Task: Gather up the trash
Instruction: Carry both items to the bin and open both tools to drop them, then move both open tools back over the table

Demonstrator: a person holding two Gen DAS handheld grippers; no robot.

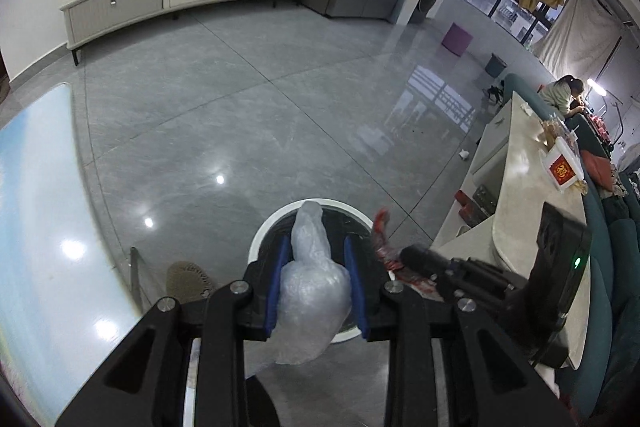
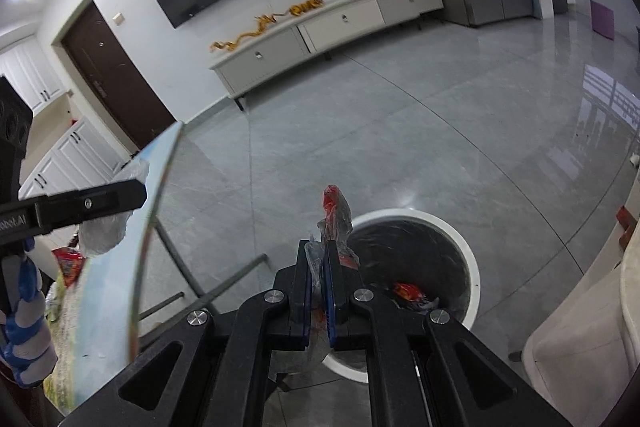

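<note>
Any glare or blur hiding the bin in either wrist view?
Left wrist: ceiling-light glare on the floor and table, none on the trash bin, mostly hidden behind the clear plastic bag. Right wrist: bin sharp, dim inside; red wrapper tip slightly blurred.

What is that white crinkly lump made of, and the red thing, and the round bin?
The white lump in the left gripper looks like thin, cloudy plastic film, going by its crumpled, see-through folds. The red wrapper in the right gripper seems to be glossy printed plastic, shiny and creased. The bin looks like smooth white plastic, with what looks like a dark liner inside.
</note>
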